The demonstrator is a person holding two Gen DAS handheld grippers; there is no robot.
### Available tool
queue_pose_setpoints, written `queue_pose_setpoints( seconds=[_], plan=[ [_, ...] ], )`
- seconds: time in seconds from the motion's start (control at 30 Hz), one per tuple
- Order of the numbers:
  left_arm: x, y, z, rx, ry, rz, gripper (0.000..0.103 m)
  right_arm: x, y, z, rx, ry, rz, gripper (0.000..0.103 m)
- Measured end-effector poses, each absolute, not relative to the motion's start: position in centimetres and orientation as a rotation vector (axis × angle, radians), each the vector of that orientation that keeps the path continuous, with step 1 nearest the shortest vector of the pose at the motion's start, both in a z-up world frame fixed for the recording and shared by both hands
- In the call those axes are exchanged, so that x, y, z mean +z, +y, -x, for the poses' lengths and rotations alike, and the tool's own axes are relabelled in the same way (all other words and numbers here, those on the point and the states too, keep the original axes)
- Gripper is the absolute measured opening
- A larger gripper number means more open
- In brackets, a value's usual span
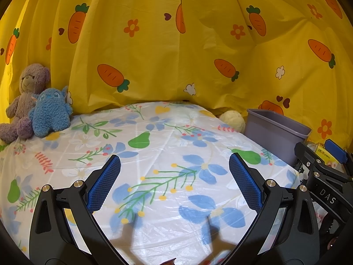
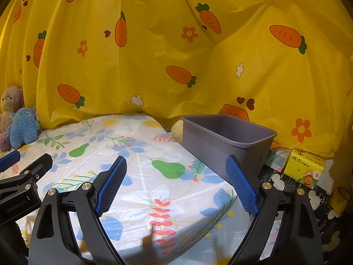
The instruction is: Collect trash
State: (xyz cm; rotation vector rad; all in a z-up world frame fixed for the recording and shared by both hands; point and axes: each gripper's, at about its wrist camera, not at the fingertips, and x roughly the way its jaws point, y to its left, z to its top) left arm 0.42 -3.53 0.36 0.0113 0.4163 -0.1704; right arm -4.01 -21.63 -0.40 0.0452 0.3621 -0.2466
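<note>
Left wrist view: left tongs (image 1: 174,183) standing spread wide, nothing between pads, hovering over floral-covered desk (image 1: 154,145). Grey bin (image 1: 273,130) sitting at desk's far right edge; pale crumpled ball (image 1: 232,119), likely trash, lying just left of bin.

Right wrist view: right tongs (image 2: 176,187) standing released, empty, aiming left of bin (image 2: 222,139). Ball (image 2: 177,130) peeking from behind bin. Advice: approach ball low, avoiding bin rim.

Two plush toys (image 1: 33,103), one bin (image 2: 227,141), one tissue pack (image 2: 305,165), one pale ball (image 1: 232,120), two grippers (image 1: 174,183).
</note>
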Motion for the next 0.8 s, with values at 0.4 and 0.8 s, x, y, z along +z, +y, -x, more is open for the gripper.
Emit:
queue_pose_setpoints(
  seconds=[0.4,0.8],
  plan=[
    [0.35,-3.73,-0.7,-0.172,0.419,-0.012,0.097,-0.54,-21.72,3.75,-0.247,0.365,-0.049,0.088],
    [0.34,-3.72,-0.7,-0.172,0.419,-0.012,0.097,-0.79,-21.73,3.63,-0.25,0.368,-0.055,0.088]
  ],
)
